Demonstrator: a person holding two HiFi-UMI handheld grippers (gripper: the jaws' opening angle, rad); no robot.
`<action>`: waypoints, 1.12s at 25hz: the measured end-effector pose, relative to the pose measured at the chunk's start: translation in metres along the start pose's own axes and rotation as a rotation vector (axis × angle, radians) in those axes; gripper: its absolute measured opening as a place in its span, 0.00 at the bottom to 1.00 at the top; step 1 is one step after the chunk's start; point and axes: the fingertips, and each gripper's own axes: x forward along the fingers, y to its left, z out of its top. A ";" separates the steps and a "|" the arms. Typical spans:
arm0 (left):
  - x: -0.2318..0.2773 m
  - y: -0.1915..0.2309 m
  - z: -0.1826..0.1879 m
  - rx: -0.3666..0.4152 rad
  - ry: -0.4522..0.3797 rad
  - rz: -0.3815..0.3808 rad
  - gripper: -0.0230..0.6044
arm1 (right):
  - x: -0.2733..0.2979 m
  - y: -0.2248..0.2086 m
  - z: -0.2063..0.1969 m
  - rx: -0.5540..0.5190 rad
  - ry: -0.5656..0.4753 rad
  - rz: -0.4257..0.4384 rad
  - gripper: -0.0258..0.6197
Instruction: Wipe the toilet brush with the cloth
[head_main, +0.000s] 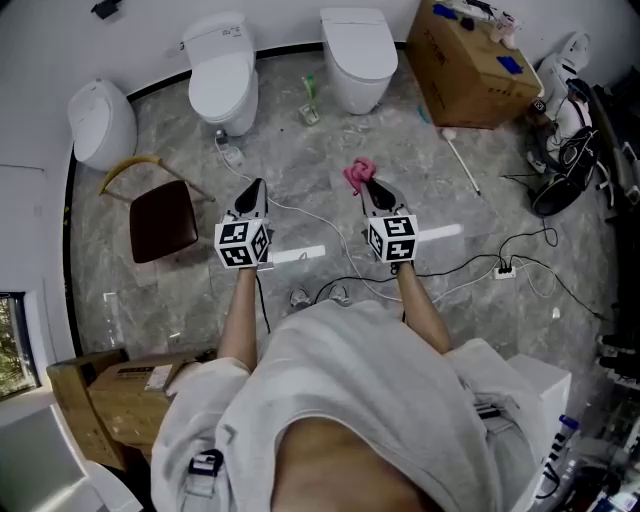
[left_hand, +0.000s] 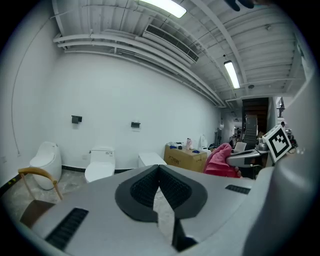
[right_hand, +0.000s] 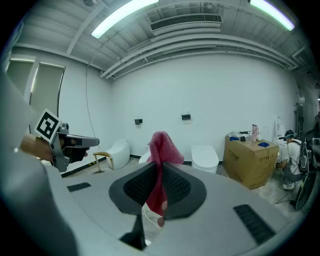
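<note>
The right gripper (head_main: 367, 184) is clamped on the crumpled pink cloth (right_hand: 162, 142) and the left gripper (head_main: 257, 184) is closed on nothing, so wiping is not yet begun; next, I think, the left gripper must fetch what seems to be the thin white toilet brush (head_main: 462, 160), lying on the grey floor (head_main: 290, 150) well ahead-right of both.

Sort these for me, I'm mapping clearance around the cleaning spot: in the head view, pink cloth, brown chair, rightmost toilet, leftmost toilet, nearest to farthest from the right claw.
1. Pink cloth, clamped in the right claw.
2. Rightmost toilet, straight ahead.
3. Brown chair, off to the left.
4. Leftmost toilet, far left by the wall.
</note>
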 end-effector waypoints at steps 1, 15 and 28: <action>0.002 -0.003 0.000 0.001 0.001 0.000 0.07 | -0.001 -0.003 -0.001 0.001 0.001 0.002 0.13; 0.025 -0.036 -0.014 0.007 0.036 0.011 0.07 | 0.005 -0.024 -0.014 -0.016 0.019 0.074 0.13; 0.110 0.001 -0.010 -0.026 0.044 -0.032 0.07 | 0.084 -0.043 -0.003 -0.057 0.052 0.058 0.13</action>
